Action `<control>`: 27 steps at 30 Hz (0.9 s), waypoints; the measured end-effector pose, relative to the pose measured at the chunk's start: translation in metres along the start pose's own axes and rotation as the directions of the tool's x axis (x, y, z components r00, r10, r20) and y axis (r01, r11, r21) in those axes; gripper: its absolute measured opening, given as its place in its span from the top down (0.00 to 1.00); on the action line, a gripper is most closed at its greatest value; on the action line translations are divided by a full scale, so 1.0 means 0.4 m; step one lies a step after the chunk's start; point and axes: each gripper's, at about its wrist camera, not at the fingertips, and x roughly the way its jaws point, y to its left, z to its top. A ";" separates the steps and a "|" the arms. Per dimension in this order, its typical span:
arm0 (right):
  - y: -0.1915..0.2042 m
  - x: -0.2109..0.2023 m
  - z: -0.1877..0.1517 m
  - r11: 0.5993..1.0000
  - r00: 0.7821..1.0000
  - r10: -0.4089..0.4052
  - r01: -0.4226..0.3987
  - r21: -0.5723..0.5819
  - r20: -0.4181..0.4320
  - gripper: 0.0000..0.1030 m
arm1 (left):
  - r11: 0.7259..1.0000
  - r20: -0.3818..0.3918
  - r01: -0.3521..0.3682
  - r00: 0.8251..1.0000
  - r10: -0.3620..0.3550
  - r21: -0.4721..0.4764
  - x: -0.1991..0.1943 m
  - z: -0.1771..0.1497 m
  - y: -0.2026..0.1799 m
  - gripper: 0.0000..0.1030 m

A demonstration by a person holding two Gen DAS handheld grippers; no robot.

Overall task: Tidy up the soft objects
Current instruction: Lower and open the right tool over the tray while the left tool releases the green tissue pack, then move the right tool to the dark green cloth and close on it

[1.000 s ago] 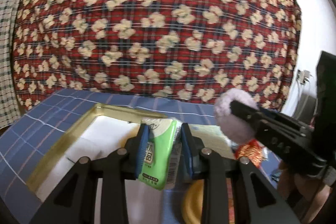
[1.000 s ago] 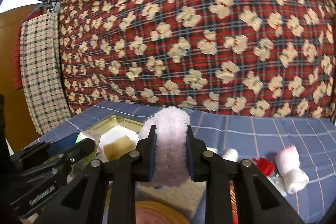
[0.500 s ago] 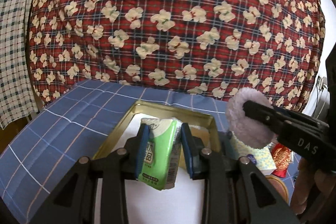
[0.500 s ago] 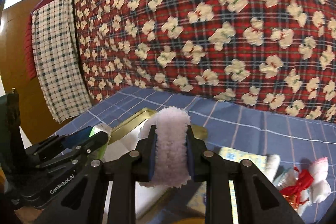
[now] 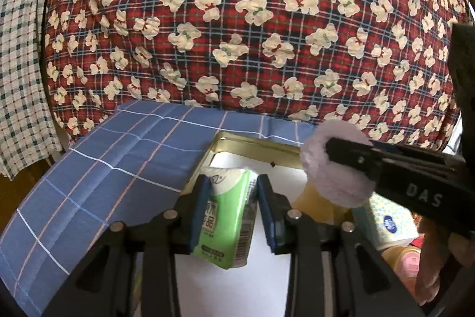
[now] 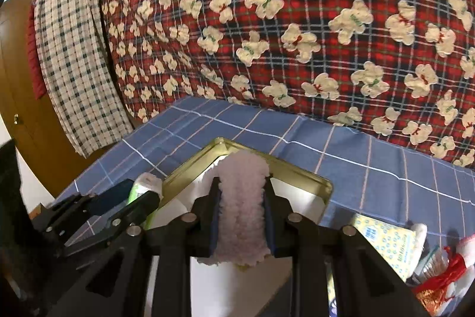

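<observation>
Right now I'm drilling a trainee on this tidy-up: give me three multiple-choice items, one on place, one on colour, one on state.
1. The fluffy puff hangs over:
A the gold tray
B a wooden floor
C a sink

2. The tissue pack is mainly:
A orange
B green
C black

3. The left gripper has between its fingers:
A nothing
B a spoon
C the tissue pack

Answers: 1 A, tray rim and white liner lie beneath it. 2 B, green wrapper. 3 C, the pack sits between the opening fingers.

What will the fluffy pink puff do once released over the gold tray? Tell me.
The fluffy pink puff bulges around the opening right gripper, so it is probably soft and springy. It looks light. Dropped into the gold tray, it should settle rather than roll.
</observation>
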 end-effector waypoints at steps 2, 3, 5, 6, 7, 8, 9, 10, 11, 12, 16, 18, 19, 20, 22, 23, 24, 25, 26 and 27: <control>0.000 0.012 0.002 1.000 1.000 0.006 -0.006 0.011 -0.006 0.52 | 1.000 0.002 0.003 1.000 -0.003 0.003 -0.002 -0.001 0.001 0.64; -0.001 0.013 0.001 1.000 1.000 0.012 -0.012 0.014 -0.009 0.42 | 1.000 0.006 -0.003 1.000 0.002 0.009 -0.006 -0.001 0.001 0.55; -0.003 0.005 -0.002 1.000 1.000 0.002 -0.002 0.014 0.001 0.35 | 0.999 0.029 -0.042 0.999 0.042 0.015 -0.015 0.002 0.002 0.33; -0.006 -0.004 -0.004 1.000 1.000 0.007 -0.007 0.016 0.007 0.35 | 0.999 0.044 -0.053 0.998 0.052 0.010 -0.022 0.003 0.005 0.29; -0.008 -0.010 -0.006 1.000 1.000 0.013 -0.013 0.020 0.009 0.35 | 0.999 0.053 -0.049 0.997 0.049 0.006 -0.026 0.005 0.009 0.29; -0.013 -0.021 -0.009 1.000 1.000 0.014 -0.015 0.025 0.013 0.35 | 0.999 0.057 -0.046 0.997 0.046 0.001 -0.029 0.007 0.011 0.29; -0.018 -0.033 -0.013 1.000 1.000 0.012 -0.013 0.028 0.018 0.34 | 0.999 0.056 -0.046 0.997 0.047 -0.003 -0.033 0.008 0.012 0.29; -0.024 -0.048 -0.020 0.999 1.000 0.012 -0.013 0.029 0.022 0.34 | 0.999 0.058 -0.041 0.997 0.042 -0.007 -0.036 0.008 0.012 0.28; -0.031 -0.065 -0.029 0.999 1.000 0.016 -0.017 0.030 0.023 0.33 | 0.999 0.060 -0.034 0.998 0.035 -0.012 -0.040 0.007 0.011 0.27; -0.036 -0.077 -0.036 0.999 1.000 0.019 -0.020 0.031 0.025 0.32 | 1.000 0.063 -0.024 0.998 0.025 -0.016 -0.046 0.005 0.006 0.25; -0.071 -0.153 -0.088 0.999 0.999 0.013 -0.014 0.029 0.046 0.30 | 1.000 0.078 0.006 0.997 -0.006 -0.004 -0.068 -0.009 -0.031 0.19; -0.096 -0.196 -0.121 0.999 0.998 -0.006 0.004 0.032 0.062 0.30 | 0.999 0.088 0.030 0.996 -0.031 0.011 -0.082 -0.019 -0.063 0.16; -0.112 -0.217 -0.138 0.999 0.997 -0.020 0.018 0.036 0.071 0.30 | 0.999 0.093 0.041 0.995 -0.042 0.018 -0.090 -0.024 -0.078 0.15; -0.131 -0.242 -0.160 0.998 0.996 -0.037 0.033 0.046 0.083 0.30 | 0.998 0.097 0.054 0.994 -0.056 0.024 -0.097 -0.030 -0.094 0.13; -0.175 -0.287 -0.205 0.996 0.993 -0.067 0.060 0.073 0.098 0.29 | 0.995 0.102 0.087 0.991 -0.090 0.039 -0.114 -0.043 -0.132 0.12; -0.202 -0.310 -0.230 0.992 0.990 -0.094 0.085 0.089 0.104 0.29 | 0.994 0.105 0.102 0.989 -0.107 0.050 -0.122 -0.049 -0.150 0.12; -0.230 -0.332 -0.253 0.988 0.986 -0.129 0.118 0.104 0.108 0.29 | 0.992 0.107 0.114 0.987 -0.120 0.059 -0.126 -0.054 -0.166 0.11; -0.259 -0.351 -0.275 0.981 0.980 -0.167 0.154 0.120 0.108 0.29 | 0.989 0.106 0.127 0.985 -0.134 0.070 -0.131 -0.061 -0.189 0.10; -0.297 -0.374 -0.300 0.971 0.973 -0.206 0.190 0.147 0.105 0.29 | 0.988 0.104 0.134 0.984 -0.142 0.075 -0.133 -0.065 -0.203 0.08; -0.327 -0.390 -0.318 0.962 0.968 -0.231 0.213 0.171 0.095 0.29 | 0.985 0.101 0.153 0.982 -0.161 0.086 -0.136 -0.074 -0.229 0.08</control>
